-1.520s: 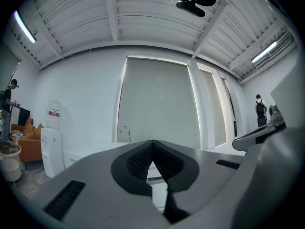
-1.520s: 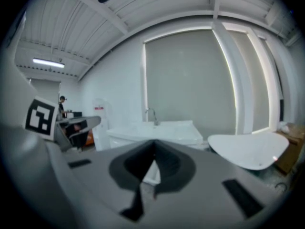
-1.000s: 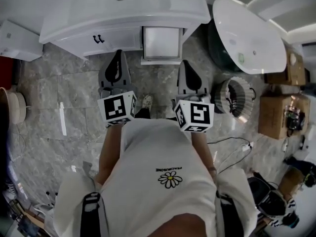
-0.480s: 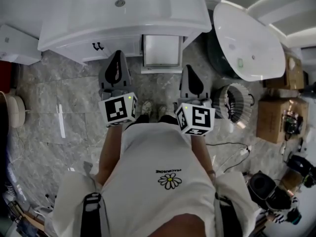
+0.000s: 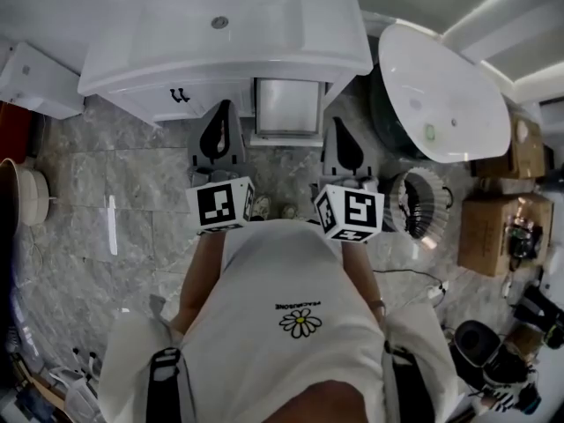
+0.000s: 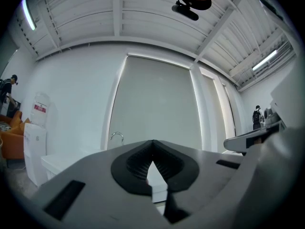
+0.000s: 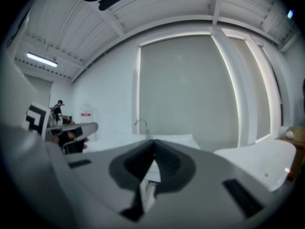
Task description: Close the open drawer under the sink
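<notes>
Your left tool (image 5: 224,109) and right tool (image 5: 341,123), both pressed together and empty, flank the open drawer (image 5: 285,106), poised for pushing.

Drawer (image 5: 286,106) rear (head view), apparently beneath the sink (image 5: 345,53) counter.

White glossy sink cabinet (image 5: 220,33) at twelve o'clock, white open drawer (image 5: 286,106); grey veined marble floor (image 5: 106,174); white daisy-print shirt (image 5: 300,324).

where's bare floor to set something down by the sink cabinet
Bare marble floor lies left of the person, in front of the sink cabinet. The right side is crowded: white tub, ribbed round fixture, cardboard box, cables.
</notes>
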`<state>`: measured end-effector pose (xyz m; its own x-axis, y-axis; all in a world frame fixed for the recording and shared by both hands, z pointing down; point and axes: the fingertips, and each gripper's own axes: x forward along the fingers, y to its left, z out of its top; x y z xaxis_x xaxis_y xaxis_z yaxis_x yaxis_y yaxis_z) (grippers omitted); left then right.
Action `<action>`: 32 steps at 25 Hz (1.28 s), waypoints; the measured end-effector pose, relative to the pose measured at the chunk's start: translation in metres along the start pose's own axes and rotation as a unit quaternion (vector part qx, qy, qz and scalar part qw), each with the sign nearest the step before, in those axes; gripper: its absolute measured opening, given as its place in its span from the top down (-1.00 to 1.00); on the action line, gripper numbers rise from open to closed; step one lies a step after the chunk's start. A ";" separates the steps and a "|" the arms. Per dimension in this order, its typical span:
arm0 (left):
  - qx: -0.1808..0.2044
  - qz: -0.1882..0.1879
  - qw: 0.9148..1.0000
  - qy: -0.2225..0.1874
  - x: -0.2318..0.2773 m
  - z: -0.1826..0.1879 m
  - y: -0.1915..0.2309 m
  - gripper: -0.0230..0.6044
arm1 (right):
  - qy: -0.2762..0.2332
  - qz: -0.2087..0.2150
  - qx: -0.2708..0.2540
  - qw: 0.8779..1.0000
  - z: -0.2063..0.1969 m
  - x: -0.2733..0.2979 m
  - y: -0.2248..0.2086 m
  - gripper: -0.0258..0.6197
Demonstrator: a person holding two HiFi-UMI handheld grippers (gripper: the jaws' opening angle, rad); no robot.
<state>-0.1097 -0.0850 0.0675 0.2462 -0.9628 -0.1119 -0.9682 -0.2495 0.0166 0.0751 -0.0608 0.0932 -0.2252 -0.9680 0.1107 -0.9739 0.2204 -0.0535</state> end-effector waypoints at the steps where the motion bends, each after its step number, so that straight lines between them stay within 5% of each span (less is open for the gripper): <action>1: 0.001 -0.001 1.000 -0.007 -0.001 0.002 -0.002 0.86 | -0.002 0.002 0.005 1.000 0.000 -0.001 -0.001 0.83; 15: 0.003 -0.001 1.000 0.009 -0.013 -0.008 -0.024 0.86 | -0.004 0.040 0.006 0.999 -0.004 0.007 0.000 0.83; 21: 0.010 0.017 0.999 0.035 0.004 -0.061 -0.010 0.86 | 0.015 0.046 -0.007 0.999 -0.046 0.038 -0.002 0.83; 32: 0.028 0.048 0.995 0.083 -0.001 -0.217 0.005 0.86 | 0.020 0.035 0.005 0.999 -0.171 0.071 -0.008 0.83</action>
<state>-0.1052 -0.1078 0.2830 0.1514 -0.9870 0.0539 -0.9875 -0.1535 -0.0368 0.0620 -0.1111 0.2714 -0.2942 -0.9446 0.1458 -0.9554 0.2864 -0.0720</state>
